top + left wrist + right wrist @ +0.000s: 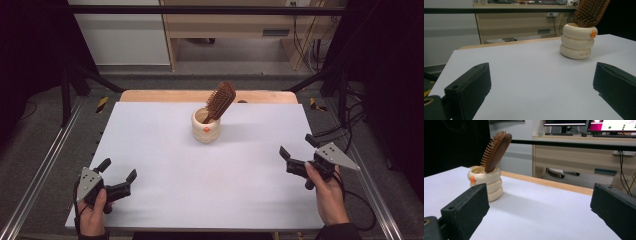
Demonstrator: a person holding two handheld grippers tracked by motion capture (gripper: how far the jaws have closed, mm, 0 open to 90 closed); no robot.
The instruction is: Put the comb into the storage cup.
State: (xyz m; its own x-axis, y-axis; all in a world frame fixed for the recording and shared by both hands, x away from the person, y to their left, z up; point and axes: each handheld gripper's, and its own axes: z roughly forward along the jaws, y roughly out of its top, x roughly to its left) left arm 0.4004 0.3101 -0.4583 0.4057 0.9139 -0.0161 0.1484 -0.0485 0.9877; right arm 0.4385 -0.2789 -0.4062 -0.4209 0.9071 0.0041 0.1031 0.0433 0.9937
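A cream ribbed holder [206, 126] stands upright at the table's far middle, with a small orange mark on its side. A wooden hairbrush [219, 101] stands handle-down in it, its bristled head leaning right. The left gripper [118, 173] rests open near the front left corner, held by a hand. The right gripper [298, 145] is open near the right edge, also in a hand. The left gripper view has the holder [577, 41] and brush [591, 12] ahead between its wide jaws. In the right gripper view the holder [487, 182] and brush [496, 149] stand at the left.
A white sheet [200, 170] covers the table, with a wooden edge [165, 95] showing at the back. Metal frame rails [42, 165] run along both sides. A wooden desk [584, 155] and cables [350, 125] lie beyond the table.
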